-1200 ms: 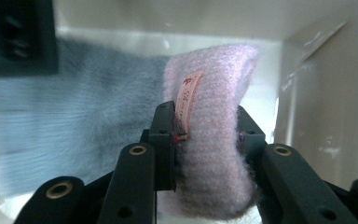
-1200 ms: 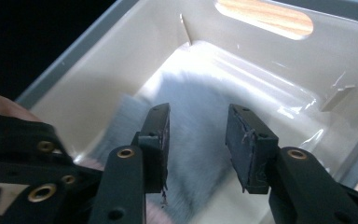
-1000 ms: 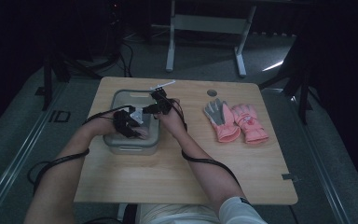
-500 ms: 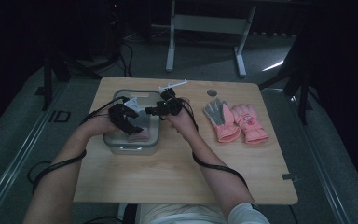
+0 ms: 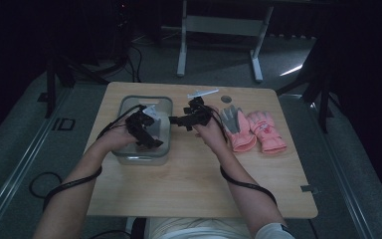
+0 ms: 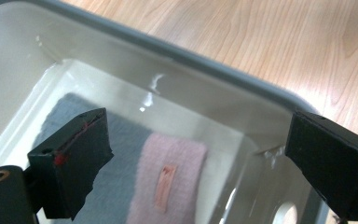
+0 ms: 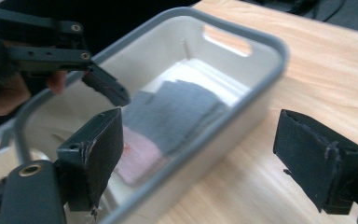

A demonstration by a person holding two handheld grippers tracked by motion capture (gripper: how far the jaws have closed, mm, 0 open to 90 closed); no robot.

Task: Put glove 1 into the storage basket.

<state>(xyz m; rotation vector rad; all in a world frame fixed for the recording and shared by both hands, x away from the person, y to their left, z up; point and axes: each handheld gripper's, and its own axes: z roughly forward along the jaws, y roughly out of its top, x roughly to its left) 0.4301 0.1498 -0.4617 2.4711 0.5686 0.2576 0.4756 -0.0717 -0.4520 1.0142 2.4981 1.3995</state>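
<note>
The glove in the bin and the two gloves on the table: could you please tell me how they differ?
The glove in the bin lies inside the white bin, left of the hands; the two gloves on the table lie on bare wood to the right. The glove in the bin lies flat with its pink cuff towards the left gripper's camera; the two gloves on the table lie side by side, fingers pointing away. All share pink and grey colouring.

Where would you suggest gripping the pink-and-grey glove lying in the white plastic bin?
Probably take the pink-and-grey glove by its pink cuff, coming straight down from above: it lies flat on the floor of the white plastic bin, whose walls block a sideways approach.
</note>
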